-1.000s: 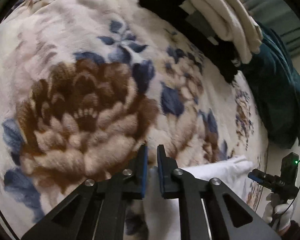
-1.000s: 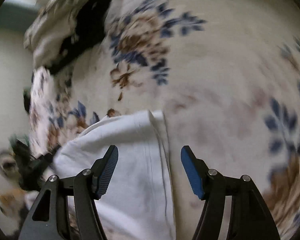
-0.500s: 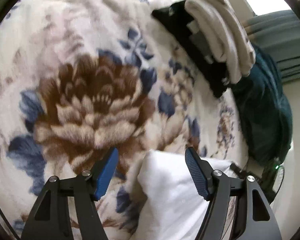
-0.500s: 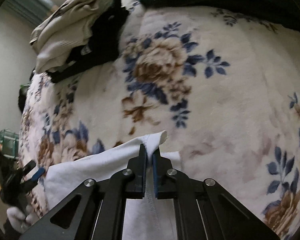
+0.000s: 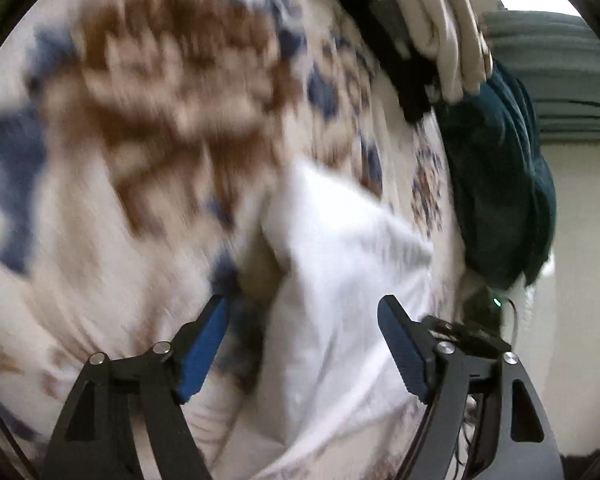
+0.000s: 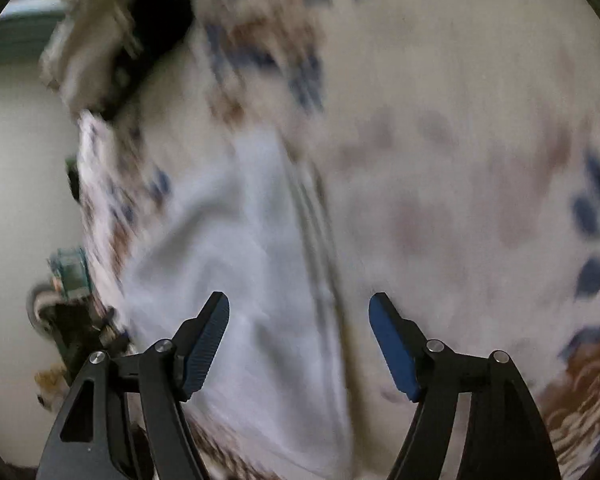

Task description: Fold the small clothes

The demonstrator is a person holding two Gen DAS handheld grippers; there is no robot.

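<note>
Both grippers, left (image 5: 303, 344) and right (image 6: 299, 342), have just released the white cloth (image 5: 340, 288) (jaws opening, nothing gripped), so that fold looks laid on the bed (image 6: 440, 120).

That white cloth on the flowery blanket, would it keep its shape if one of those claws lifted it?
Probably not: the white cloth lies creased and folded, so it would likely droop. It looks thin, so probably light. On the plush blanket it may drag rather than slide.

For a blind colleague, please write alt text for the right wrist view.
A white garment lies on a floral blanket, beneath the opening right tool, whose blue pads do not touch it. A pile of beige and black clothes sits at upper left; the image is motion-blurred.
</note>
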